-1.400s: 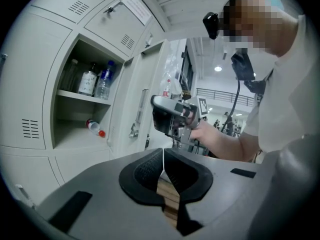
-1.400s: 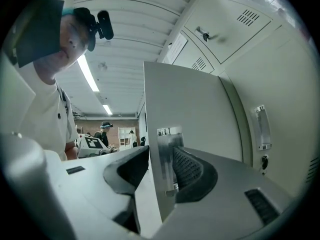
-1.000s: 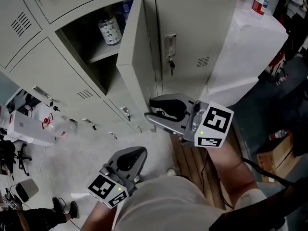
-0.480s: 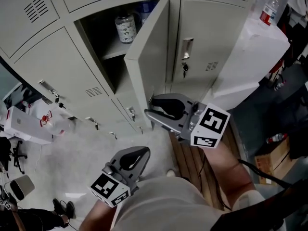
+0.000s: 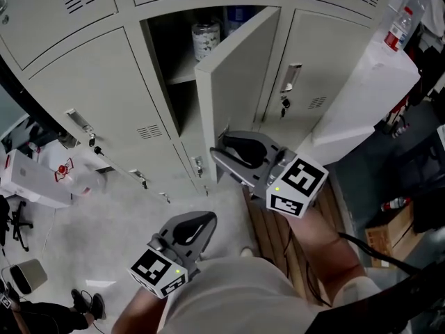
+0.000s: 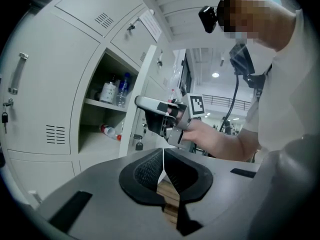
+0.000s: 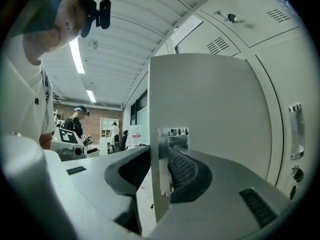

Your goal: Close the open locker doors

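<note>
One grey locker door [image 5: 236,82] stands ajar, hinged on its right side. Behind it the compartment holds a patterned jar [image 5: 206,40] and a blue bottle [image 5: 240,16]. My right gripper [image 5: 221,147] is level and shut on the door's free edge by the latch. In the right gripper view that edge and its metal latch plate [image 7: 164,159] sit between the jaws of my right gripper [image 7: 161,158]. My left gripper [image 5: 206,218] hangs lower, close to my body. It is shut with nothing in it, and its pads meet [image 6: 163,156].
The lockers [image 5: 104,82] around the open one are shut, with keys in their locks. A white cabinet [image 5: 368,96] with a water bottle [image 5: 398,23] on top stands at the right. Wooden boards [image 5: 268,232] lie underfoot, and a white box [image 5: 28,179] is on the floor at left. People [image 7: 77,119] stand far behind.
The lockers have slid right and down in the head view. My right gripper has stayed on the door's edge, and more of the door's outer face shows, with less of the opening. My left gripper barely shifted.
</note>
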`<action>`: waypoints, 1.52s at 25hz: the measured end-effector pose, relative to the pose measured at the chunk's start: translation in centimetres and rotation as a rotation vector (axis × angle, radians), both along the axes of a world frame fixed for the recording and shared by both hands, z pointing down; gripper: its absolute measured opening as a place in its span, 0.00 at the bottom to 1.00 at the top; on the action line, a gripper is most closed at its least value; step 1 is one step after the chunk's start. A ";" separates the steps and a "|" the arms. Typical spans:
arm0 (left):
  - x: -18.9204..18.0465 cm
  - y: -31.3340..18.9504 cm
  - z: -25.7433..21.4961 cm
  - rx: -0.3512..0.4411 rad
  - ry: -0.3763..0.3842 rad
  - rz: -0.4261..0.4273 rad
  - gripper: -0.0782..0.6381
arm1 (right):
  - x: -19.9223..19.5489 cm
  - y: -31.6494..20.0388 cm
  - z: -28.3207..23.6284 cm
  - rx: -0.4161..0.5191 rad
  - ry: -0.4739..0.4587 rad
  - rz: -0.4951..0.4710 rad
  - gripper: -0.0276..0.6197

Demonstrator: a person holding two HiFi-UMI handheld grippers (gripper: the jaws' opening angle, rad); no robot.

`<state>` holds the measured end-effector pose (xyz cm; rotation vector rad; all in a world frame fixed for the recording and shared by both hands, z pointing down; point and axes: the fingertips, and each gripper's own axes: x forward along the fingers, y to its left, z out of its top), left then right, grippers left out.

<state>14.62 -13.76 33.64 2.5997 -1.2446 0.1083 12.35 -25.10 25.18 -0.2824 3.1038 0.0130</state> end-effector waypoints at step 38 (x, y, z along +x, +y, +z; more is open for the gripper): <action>-16.3 2.7 0.9 0.013 0.047 0.100 0.13 | -11.5 -6.3 0.7 0.088 0.132 0.369 0.24</action>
